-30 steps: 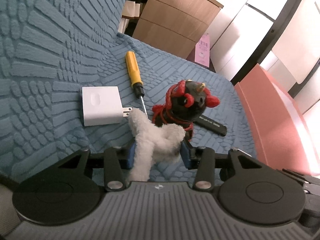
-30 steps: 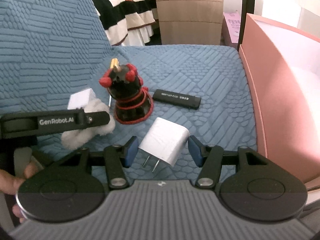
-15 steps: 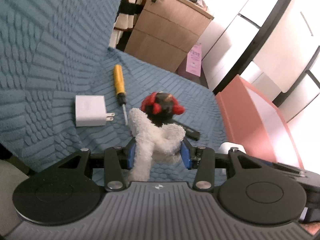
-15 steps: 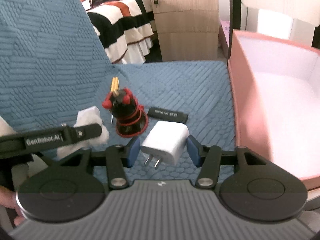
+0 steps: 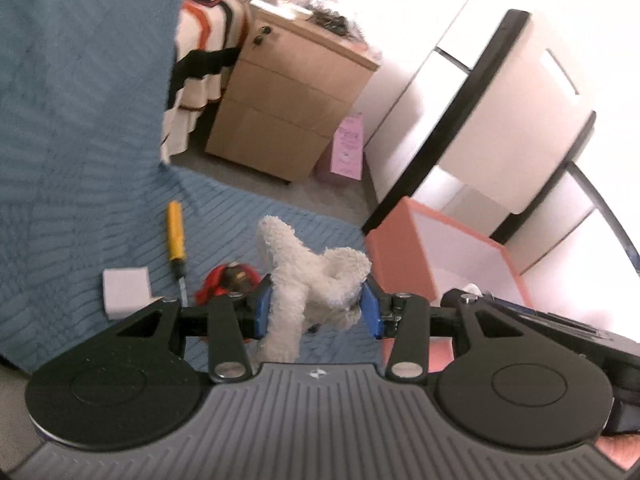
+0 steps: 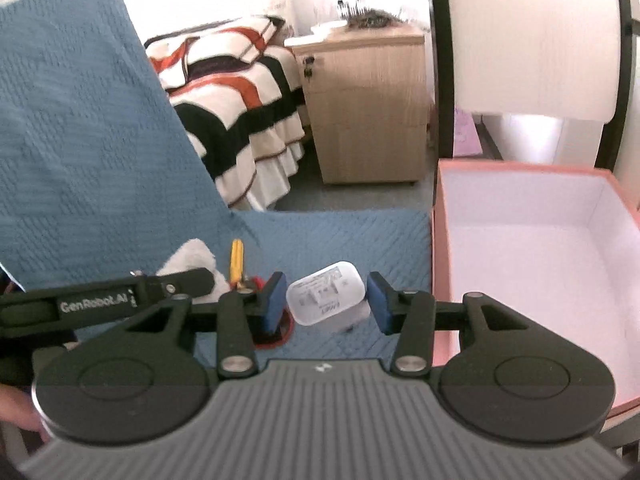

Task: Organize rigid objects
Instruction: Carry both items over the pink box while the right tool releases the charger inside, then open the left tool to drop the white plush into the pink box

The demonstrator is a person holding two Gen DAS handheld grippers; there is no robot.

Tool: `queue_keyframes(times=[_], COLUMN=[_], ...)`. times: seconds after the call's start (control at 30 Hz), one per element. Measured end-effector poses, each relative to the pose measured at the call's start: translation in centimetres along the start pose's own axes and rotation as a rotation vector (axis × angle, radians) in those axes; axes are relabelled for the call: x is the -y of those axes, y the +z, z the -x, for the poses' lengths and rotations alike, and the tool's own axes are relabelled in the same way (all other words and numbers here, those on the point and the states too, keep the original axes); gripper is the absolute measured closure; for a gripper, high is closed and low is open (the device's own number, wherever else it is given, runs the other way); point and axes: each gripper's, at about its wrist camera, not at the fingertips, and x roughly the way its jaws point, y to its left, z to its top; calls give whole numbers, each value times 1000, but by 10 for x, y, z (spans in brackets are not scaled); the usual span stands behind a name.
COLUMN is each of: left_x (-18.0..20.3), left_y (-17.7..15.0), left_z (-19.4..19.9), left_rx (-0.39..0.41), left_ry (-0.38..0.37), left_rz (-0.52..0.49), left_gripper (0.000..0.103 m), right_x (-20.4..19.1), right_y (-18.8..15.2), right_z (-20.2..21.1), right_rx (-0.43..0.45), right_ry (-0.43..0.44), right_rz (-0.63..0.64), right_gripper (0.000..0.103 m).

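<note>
Box looks empty, nothing sorted; my left gripper pinches the plush toy, right gripper pinches a charger; screwdriver, figurine, second charger left

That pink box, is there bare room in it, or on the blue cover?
The pink box shows a bare white floor. The blue cover is free beyond the white charger, toward the wooden cabinet. It is crowded around the screwdriver and red figurine.
</note>
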Motion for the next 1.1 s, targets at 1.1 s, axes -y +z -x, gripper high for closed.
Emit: queue_keyframes(times=[1.1], left_x=[226], left_y=[1], left_z=[-130], left_rx=[-162], left_ry=[-120], left_rz=[-190], left_gripper=[53], right_x=[199], right_y=[19], right_z=[40], right_rx=[21], right_ry=[-147], right_rz=[-175], right_gripper=[74])
